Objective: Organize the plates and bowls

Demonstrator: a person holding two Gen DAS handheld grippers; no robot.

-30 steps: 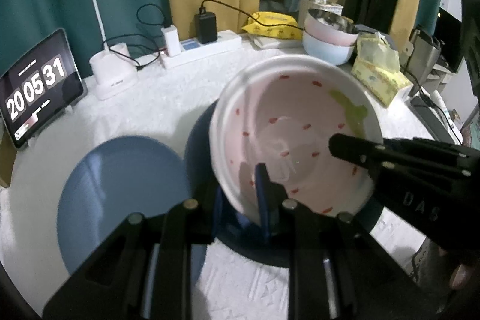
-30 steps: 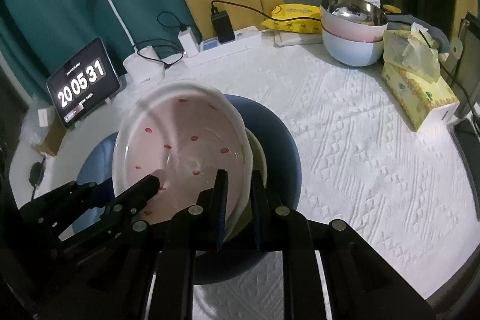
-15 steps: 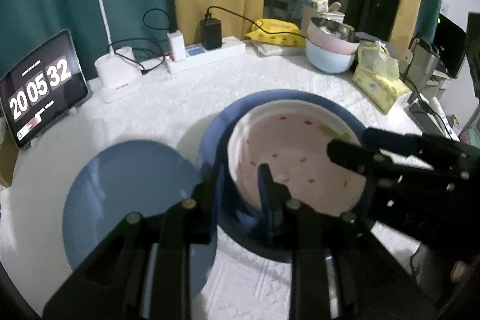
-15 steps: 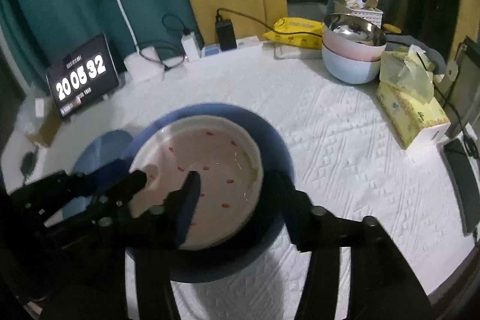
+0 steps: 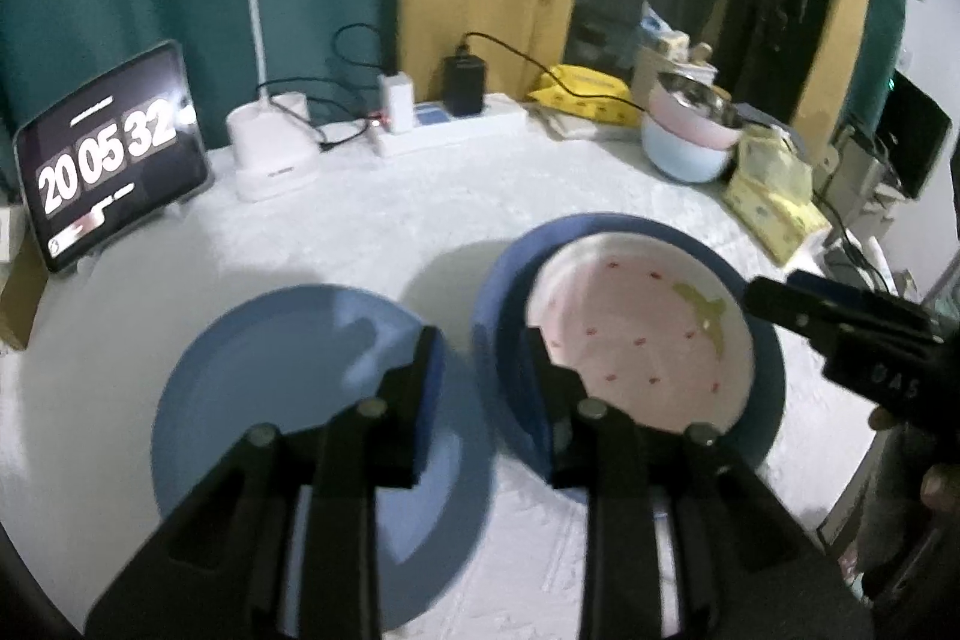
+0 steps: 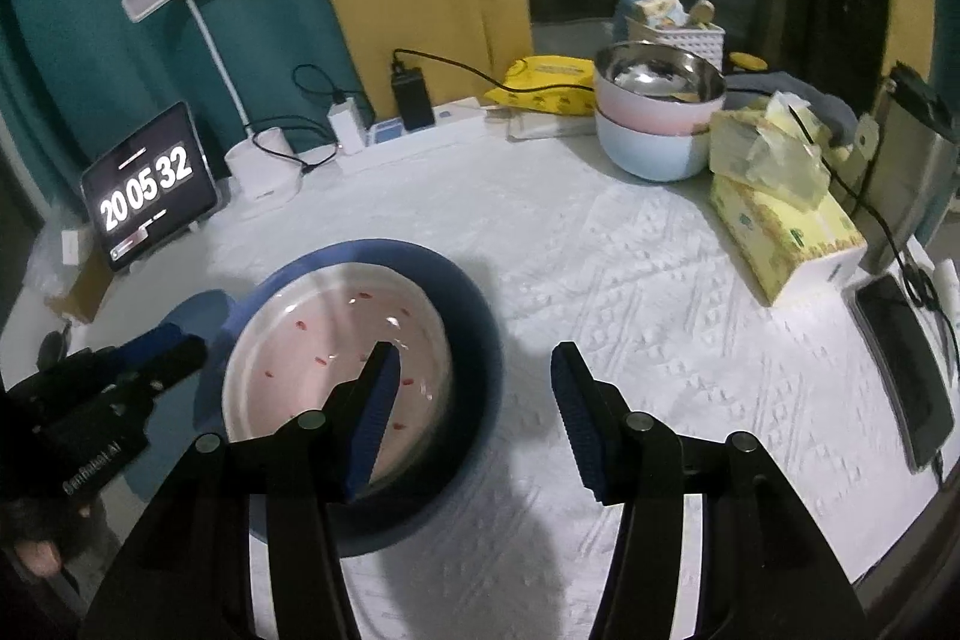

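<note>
A pink-and-white strawberry plate (image 5: 645, 340) (image 6: 336, 358) lies inside a dark blue plate (image 5: 504, 292) (image 6: 474, 322) on the white tablecloth. A light blue plate (image 5: 270, 376) lies flat to its left; in the right wrist view only a sliver of it (image 6: 198, 307) shows. My left gripper (image 5: 480, 358) is open and empty, its fingers straddling the gap between the two blue plates. My right gripper (image 6: 471, 388) is open and empty, above the dark plate's right rim. Each gripper shows at the edge of the other's view.
Stacked bowls (image 6: 657, 124) (image 5: 690, 130) stand at the back right beside a yellow tissue box (image 6: 780, 226). A clock tablet (image 5: 108, 154), a desk lamp (image 5: 270, 148), a power strip (image 5: 444, 130) and a yellow packet (image 6: 546, 85) line the back. A phone (image 6: 903, 370) lies at the right edge.
The strawberry plate, held tilted by both grippers a second ago, now lies flat in the dark blue plate. Both grippers have let go, opened and drawn back.
</note>
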